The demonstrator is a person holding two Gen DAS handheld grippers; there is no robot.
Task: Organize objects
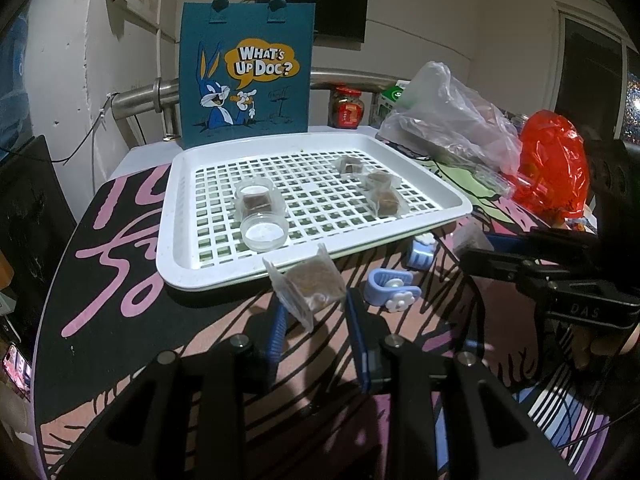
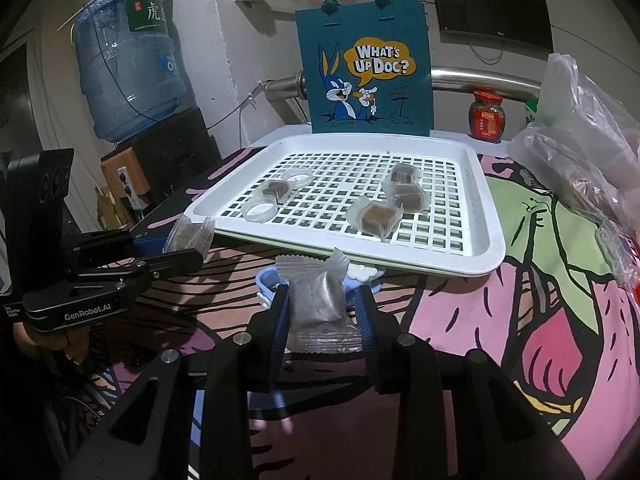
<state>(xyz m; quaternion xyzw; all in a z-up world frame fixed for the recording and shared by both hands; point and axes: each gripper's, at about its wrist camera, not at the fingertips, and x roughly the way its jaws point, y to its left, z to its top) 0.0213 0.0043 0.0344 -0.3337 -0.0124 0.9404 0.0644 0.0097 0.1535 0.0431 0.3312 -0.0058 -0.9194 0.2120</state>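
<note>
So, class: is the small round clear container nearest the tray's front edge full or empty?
Empty: the clear container on the white tray shows only its bare pale bottom.

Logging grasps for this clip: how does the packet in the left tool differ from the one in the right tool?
The left tool's packet sits tilted with a brown block inside; the right tool's packet stands upright and looks greyer. The left one hangs nearer the white tray. Both are clear sealed wrappers, held off the tray.

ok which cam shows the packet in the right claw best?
Right wrist view: the packet sits centred between the right claw blue pads, front face fully visible. In the left wrist view the right claw enters from the side and only an edge of that packet shows.
</note>
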